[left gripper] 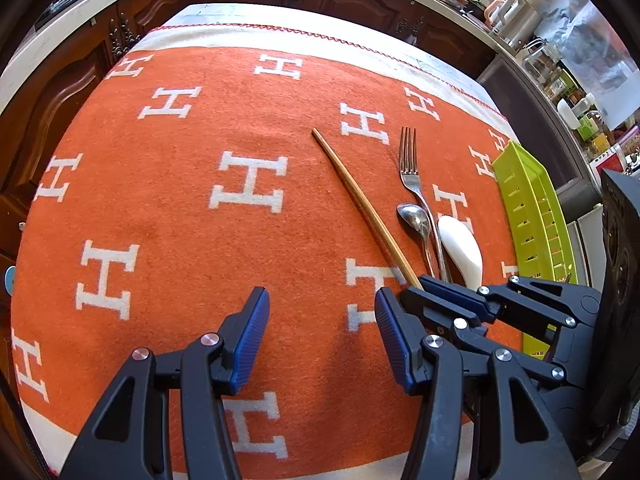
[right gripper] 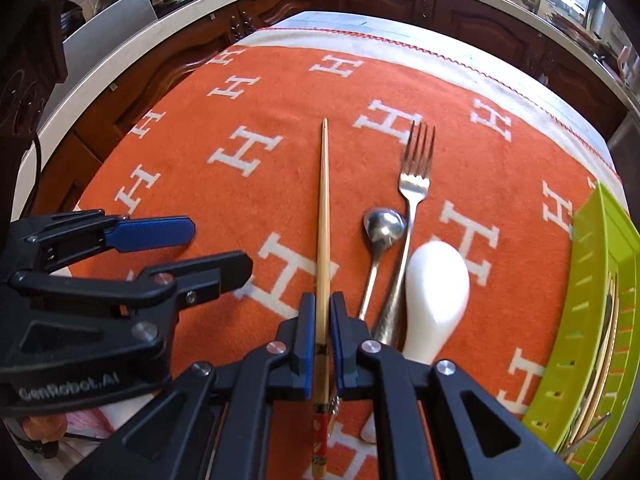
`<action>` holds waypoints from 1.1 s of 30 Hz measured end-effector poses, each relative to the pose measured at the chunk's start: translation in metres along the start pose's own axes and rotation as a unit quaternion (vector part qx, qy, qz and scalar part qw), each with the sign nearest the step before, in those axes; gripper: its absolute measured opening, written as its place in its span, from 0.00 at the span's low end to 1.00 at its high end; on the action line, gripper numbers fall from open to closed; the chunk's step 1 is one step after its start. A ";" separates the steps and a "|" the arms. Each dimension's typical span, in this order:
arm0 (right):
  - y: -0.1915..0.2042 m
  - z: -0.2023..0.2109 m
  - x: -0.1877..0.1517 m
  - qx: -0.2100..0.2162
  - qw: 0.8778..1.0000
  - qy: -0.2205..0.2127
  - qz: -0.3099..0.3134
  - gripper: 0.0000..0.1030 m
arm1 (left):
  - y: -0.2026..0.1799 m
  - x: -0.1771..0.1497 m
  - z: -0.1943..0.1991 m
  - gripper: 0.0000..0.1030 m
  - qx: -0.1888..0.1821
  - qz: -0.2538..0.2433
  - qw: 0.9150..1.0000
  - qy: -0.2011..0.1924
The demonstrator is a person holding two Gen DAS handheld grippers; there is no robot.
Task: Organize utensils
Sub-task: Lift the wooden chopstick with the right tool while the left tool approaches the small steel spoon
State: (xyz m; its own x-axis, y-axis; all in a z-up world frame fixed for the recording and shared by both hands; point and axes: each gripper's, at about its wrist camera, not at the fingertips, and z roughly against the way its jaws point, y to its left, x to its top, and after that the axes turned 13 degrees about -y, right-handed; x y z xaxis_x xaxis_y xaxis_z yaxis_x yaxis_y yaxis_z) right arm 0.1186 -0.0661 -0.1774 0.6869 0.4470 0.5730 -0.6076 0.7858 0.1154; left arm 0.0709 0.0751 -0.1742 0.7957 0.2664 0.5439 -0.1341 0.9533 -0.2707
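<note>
Right tool [right gripper: 320, 328]: clamped on the chopstick [right gripper: 323, 216], pads pressed against both sides of the shaft near its decorated near end. Left tool [left gripper: 322, 344]: apart, nothing between its pads, hovering over bare cloth just left of the right tool.

Key relation for the coming move: green slotted tray [right gripper: 592, 304] at the right edge of the worktop [right gripper: 280, 92], well to the right of the clamped chopstick, with the fork, the metal spoon and the white spoon lying between. Right tool nearer to the tray than the left tool; judged the one to carry out the transfer. Tray long axis near-to-far, roughly parallel to the chopstick, so little rotation likely needed, only a sideways carry over the three utensils. Some utensils apparently already in the tray, details hard to make out.

Chopstick: long axis near-to-far, thin tip pointing far, away from the tool; shaft low over the orange cloth, contact with it not determinable.

Fork [right gripper: 416, 176]: tines far, handle near, just right of the chopstick.

White spoon [right gripper: 436, 292]: bowl far, handle near, beside the fork handle.

Metal spoon [right gripper: 382, 228]: bowl far, touching or crossing the fork handle.
</note>
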 end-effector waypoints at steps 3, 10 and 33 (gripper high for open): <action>0.001 -0.001 0.000 0.006 1.000 -0.004 -0.002 0.07 | 0.000 0.000 0.003 0.51 0.002 -0.001 1.000 -0.001; -0.026 0.033 -0.001 0.012 0.996 -0.044 -0.071 0.07 | -0.015 0.004 0.007 0.51 -0.005 -0.015 1.000 -0.006; -0.104 0.117 -0.046 -0.019 0.971 -0.130 -0.200 0.07 | -0.097 0.016 -0.050 0.32 0.062 -0.074 0.995 -0.014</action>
State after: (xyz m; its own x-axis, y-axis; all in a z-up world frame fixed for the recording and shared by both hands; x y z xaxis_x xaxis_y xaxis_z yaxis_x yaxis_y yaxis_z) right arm 0.1035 -0.2190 -0.1208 0.7385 -0.0157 0.6740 -0.2945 0.8918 0.3435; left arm 0.1259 -0.0203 -0.1794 0.7960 0.1241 0.5925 -0.0896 0.9921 -0.0874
